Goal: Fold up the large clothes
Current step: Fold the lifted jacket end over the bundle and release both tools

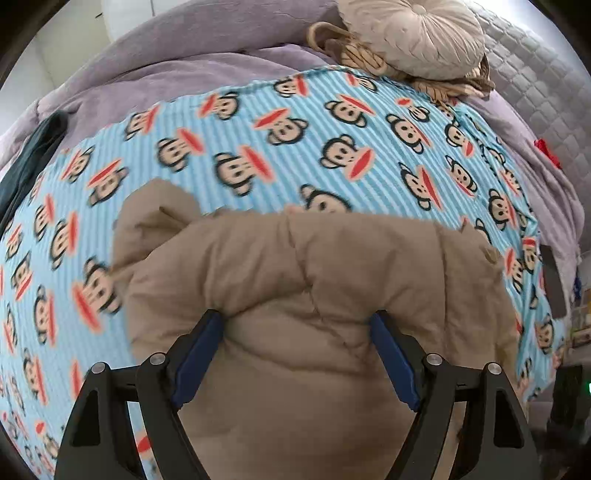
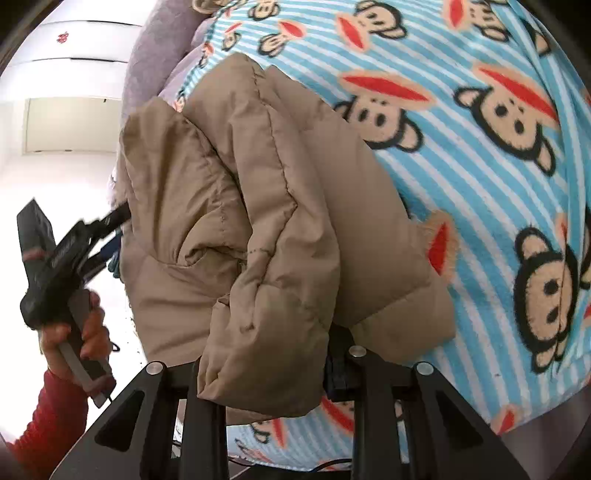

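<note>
A woven basket point(image 1: 354, 51) at the bed's far end holds one round cushion point(image 1: 413, 35). One tan jacket point(image 1: 295, 280) lies bunched on the monkey blanket point(image 1: 229, 122). Both grippers, left point(image 1: 297, 325) and right point(image 2: 266, 373), clamp its padded folds. A dark garment point(image 1: 33, 155) lies at the blanket's left edge.

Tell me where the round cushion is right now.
The round cushion sits at the top of the left wrist view, far across the monkey blanket, resting on a woven basket. The right wrist view misses it.

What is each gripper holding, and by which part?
Both grip the tan padded jacket: left gripper on a thick bunched fold, right gripper on a folded lower end.
</note>
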Motion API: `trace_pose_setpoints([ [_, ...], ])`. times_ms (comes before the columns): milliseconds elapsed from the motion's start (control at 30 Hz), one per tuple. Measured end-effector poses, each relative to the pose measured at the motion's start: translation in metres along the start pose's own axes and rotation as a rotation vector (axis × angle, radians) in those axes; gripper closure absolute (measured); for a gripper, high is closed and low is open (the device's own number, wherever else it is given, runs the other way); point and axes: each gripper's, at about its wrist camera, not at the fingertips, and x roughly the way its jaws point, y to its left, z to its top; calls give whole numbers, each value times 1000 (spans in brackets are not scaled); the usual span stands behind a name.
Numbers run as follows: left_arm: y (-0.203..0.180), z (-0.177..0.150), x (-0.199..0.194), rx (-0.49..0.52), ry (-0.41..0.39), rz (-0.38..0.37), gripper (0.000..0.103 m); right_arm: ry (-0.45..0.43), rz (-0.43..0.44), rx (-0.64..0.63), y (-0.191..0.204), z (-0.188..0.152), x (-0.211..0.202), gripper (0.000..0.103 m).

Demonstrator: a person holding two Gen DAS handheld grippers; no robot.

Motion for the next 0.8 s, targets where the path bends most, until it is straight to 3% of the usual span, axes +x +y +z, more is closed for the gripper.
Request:
trace_pose_setpoints([
  [167, -38, 21, 39, 25, 29, 21, 21, 19, 23, 104, -25, 8, -5, 74],
  [267, -45, 21, 44, 32, 35, 35, 21, 28, -20, 112, -29, 16, -28, 56],
  [533, -40, 17, 43, 27, 30, 27, 21, -180, -277, -138, 12, 26, -99, 51],
  [633, -40, 16, 40, 23, 30, 33, 21, -205, -257, -164, 19, 42, -102, 51],
  [800, -37, 15, 33, 4, 37, 53, 21, -106, -227, -328, 54, 57, -66, 51],
])
